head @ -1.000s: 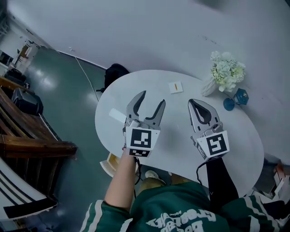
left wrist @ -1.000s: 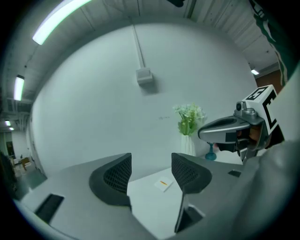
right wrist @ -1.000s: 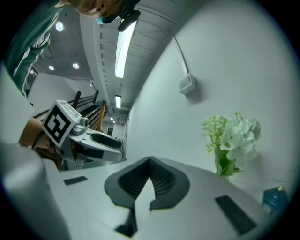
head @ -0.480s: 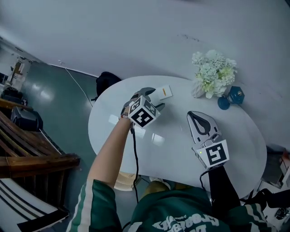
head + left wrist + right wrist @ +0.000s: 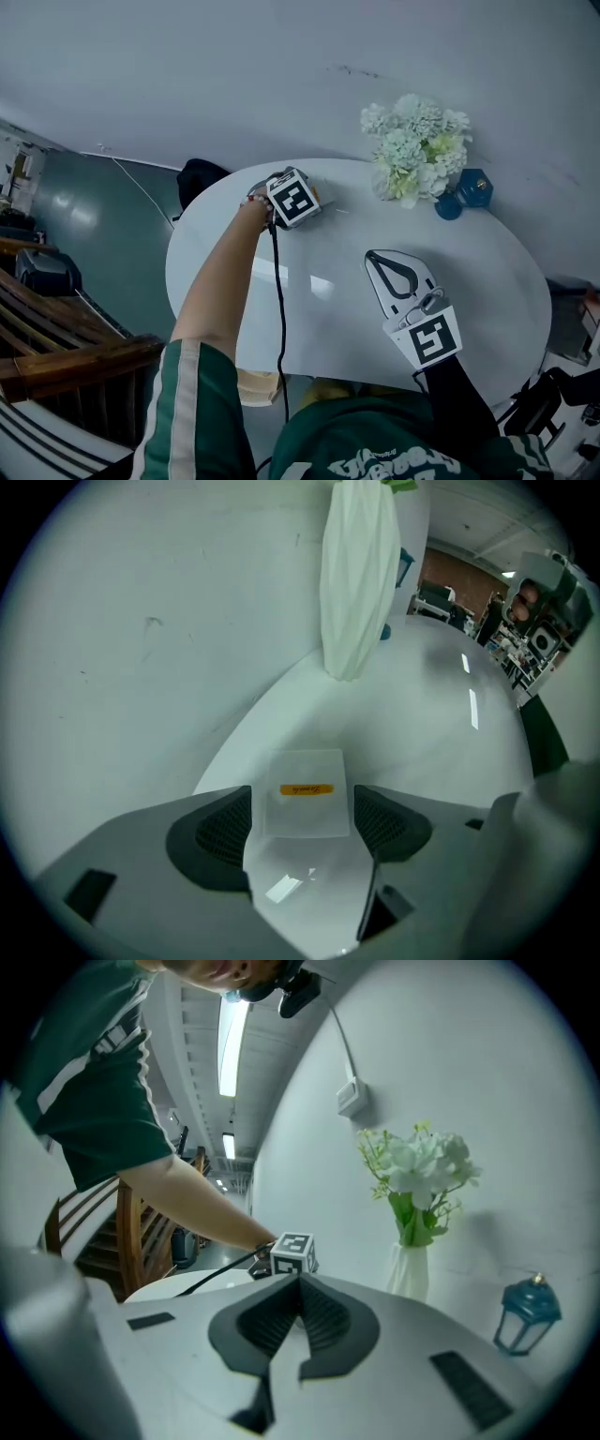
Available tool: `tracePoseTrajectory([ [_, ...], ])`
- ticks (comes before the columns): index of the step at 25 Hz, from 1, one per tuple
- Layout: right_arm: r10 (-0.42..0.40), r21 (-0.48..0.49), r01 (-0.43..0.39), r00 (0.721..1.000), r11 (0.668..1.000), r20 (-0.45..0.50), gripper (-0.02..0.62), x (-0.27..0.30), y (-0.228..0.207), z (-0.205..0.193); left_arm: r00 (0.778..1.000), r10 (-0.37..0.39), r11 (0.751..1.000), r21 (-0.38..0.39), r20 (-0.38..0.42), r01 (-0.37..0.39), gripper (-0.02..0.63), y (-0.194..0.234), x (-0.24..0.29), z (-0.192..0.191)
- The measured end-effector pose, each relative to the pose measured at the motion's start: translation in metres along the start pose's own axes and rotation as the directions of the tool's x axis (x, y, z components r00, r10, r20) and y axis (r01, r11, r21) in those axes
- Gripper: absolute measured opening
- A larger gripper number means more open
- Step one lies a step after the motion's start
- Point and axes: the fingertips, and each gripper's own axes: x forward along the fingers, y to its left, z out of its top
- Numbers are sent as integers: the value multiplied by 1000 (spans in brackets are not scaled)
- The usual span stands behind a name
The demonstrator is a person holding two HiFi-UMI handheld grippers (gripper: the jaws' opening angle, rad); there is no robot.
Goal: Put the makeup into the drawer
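The makeup (image 5: 303, 792) is a flat white case with an orange label, lying on the white table (image 5: 487, 272) near its far edge. My left gripper (image 5: 298, 202) points steeply down over it and hides it in the head view. In the left gripper view the left gripper (image 5: 302, 803) is open, its jaws have just been opening, and the case lies between the pads without being pressed. My right gripper (image 5: 382, 261) hovers shut over the near right of the table, and the right gripper view shows the right gripper (image 5: 300, 1283) empty. No drawer is in view.
A white vase of pale flowers (image 5: 410, 145) and a small blue lantern (image 5: 466, 190) stand at the table's far right, close to the wall. A dark bag (image 5: 197, 178) lies on the floor beyond the table. Wooden furniture (image 5: 66, 347) stands at the left.
My left gripper has travelled from the middle of the table to its far edge and tipped downward over the makeup. The right gripper has sunk a little and stayed shut.
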Motion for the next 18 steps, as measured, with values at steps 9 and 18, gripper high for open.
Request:
tracePoseTrajectory([
  [9, 4, -2, -4, 1000, 1000, -12, 3, -10, 0, -9, 984, -143, 990, -1, -108, 144, 287, -19, 14, -3],
  [18, -7, -9, 8, 999, 1000, 37, 3, -12, 7, 18, 992, 95, 986, -143, 86, -82, 285, -29, -69, -1],
])
